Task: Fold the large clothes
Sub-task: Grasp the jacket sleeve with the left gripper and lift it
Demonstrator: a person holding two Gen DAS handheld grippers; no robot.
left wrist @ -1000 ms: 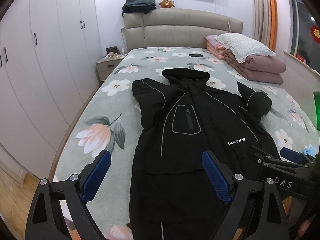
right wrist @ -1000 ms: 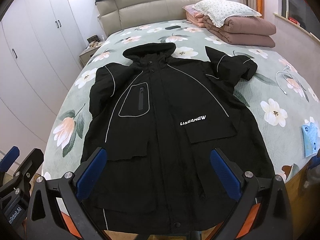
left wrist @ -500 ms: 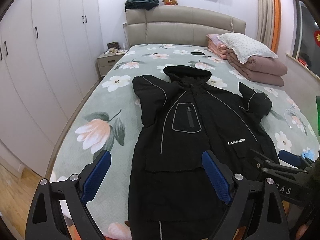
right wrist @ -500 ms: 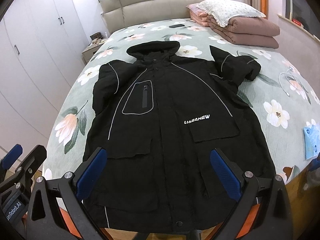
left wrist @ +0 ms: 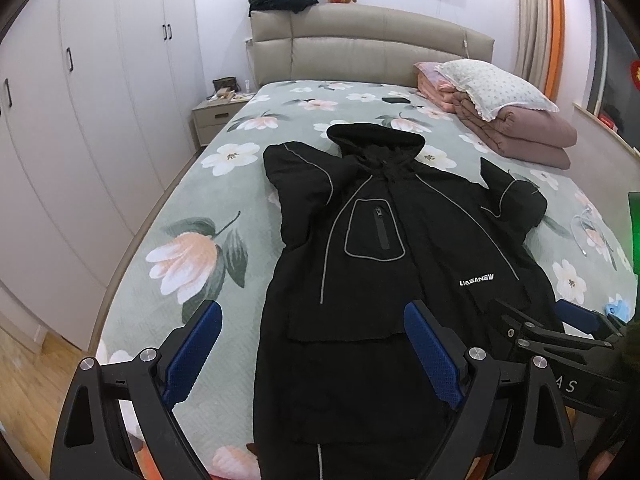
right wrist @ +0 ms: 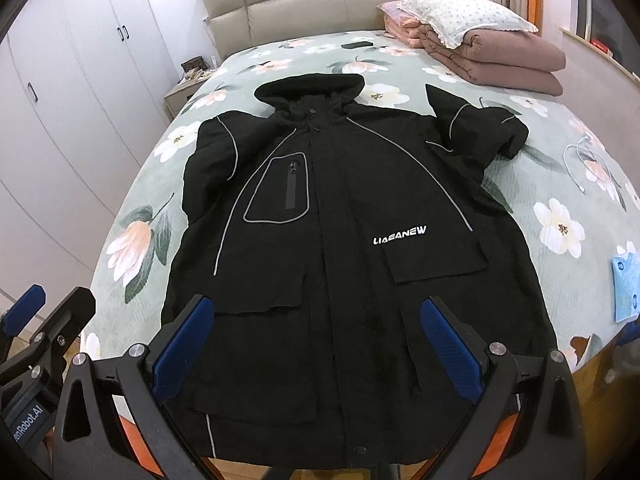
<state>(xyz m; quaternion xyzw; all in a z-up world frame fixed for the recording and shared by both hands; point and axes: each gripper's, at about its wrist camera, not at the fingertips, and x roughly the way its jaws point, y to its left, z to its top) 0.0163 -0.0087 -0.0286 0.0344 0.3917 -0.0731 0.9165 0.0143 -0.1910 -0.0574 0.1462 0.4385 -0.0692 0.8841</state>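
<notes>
A long black hooded coat (left wrist: 384, 264) with grey piping and a white logo lies flat, front up, on the flowered bed; it also shows in the right wrist view (right wrist: 340, 232). Its hood points to the headboard, its sleeves are tucked in short, and its hem hangs at the foot edge. My left gripper (left wrist: 312, 352) is open and empty above the coat's lower left part. My right gripper (right wrist: 316, 344) is open and empty above the hem. The right gripper also shows in the left wrist view (left wrist: 556, 328), to the right.
The bed (left wrist: 208, 216) has a beige headboard (left wrist: 372, 48). A folded brown quilt with a pillow (left wrist: 508, 120) sits at the far right. A white cable (right wrist: 580, 160) and a blue packet (right wrist: 626, 288) lie on the right side. White wardrobes (left wrist: 80, 120) and a nightstand (left wrist: 216, 120) stand left.
Both grippers have pulled back and risen slightly, so more of the coat and bed shows. The coat has not moved.
</notes>
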